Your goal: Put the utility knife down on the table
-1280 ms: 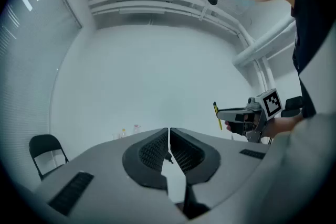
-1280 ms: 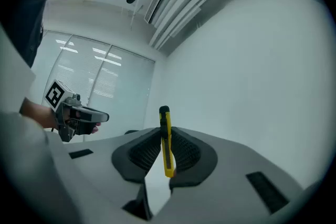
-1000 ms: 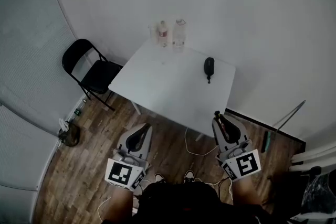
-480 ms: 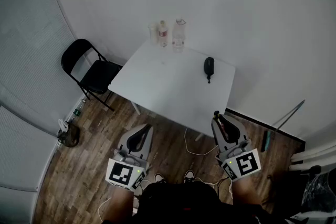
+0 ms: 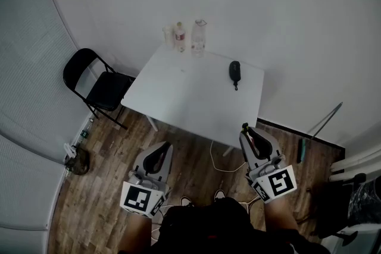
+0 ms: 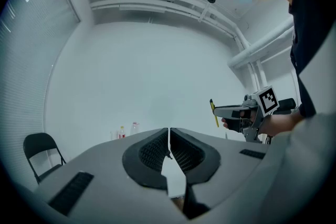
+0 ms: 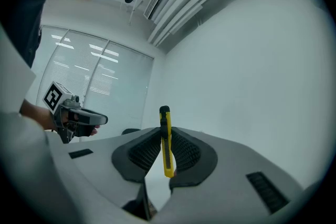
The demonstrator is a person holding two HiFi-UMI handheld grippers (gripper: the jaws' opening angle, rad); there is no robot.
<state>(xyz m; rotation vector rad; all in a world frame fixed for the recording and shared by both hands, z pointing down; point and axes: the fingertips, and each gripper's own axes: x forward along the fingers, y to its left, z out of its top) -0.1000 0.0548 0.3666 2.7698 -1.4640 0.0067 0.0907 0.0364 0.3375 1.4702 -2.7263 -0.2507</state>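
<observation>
R gripper (image 5: 249,135) is clamped on the utility knife (image 7: 167,157). It has a yellow body w/ a black end, stands upright between the pads and pokes up above the jaws. It's in the air over the wood floor (image 5: 101,187), just short of the white table's (image 5: 184,98) near edge, so not on the table yet. L gripper (image 6: 169,136) has its jaws pressed together w/ nothing in them. On the table: small black thing (image 5: 236,72) toward the right, bottles (image 5: 198,38) at the far edge by the wall. Black folding chair (image 5: 89,77) sits off to the left.
</observation>
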